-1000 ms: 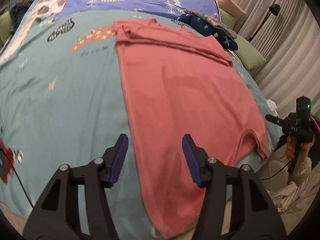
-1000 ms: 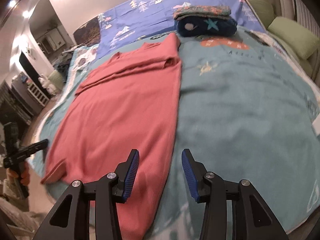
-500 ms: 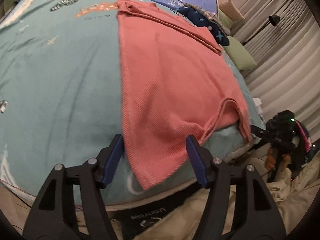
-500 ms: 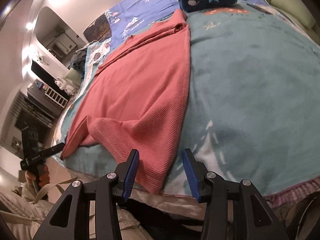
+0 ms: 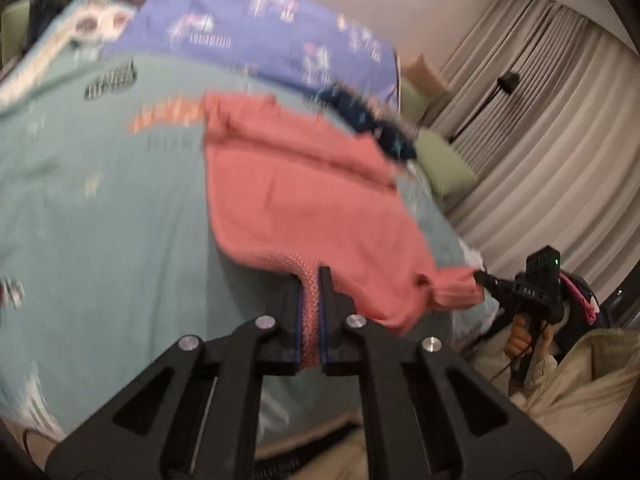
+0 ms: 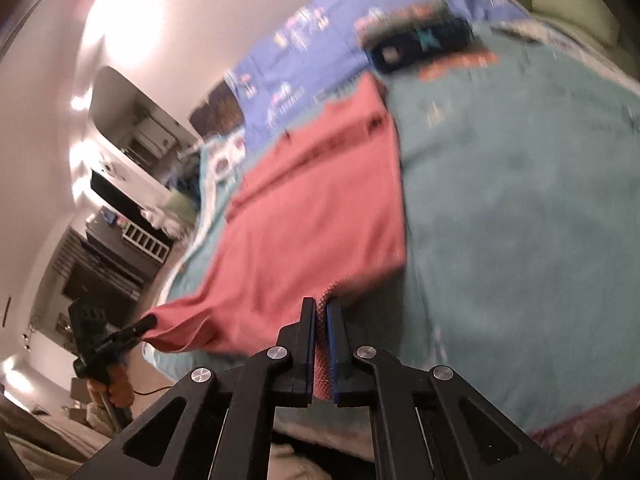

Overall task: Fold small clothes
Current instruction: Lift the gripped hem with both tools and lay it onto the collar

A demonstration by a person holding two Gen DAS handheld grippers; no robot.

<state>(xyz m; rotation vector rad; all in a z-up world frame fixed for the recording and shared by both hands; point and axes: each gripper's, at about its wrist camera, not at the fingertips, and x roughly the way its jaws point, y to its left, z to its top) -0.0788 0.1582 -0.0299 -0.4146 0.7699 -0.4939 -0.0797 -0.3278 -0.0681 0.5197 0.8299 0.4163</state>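
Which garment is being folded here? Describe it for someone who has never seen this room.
On the teal bedspread lies a salmon-pink top, its near hem pinched by the left gripper and right gripper. Unlike the navy star-print bundle behind, it is plain and spread out.

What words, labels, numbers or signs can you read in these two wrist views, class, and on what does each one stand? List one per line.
Lettering on the right tongs, white on the body: too blurred to read.
Dark print on the teal blanket: smeared, unreadable.
Orange print on the teal blanket: a blurred patch, no letters legible.
White print on the purple blanket: unreadable.
Pink garment, held by left tongs: no text.
Nothing else can be read with certainty.
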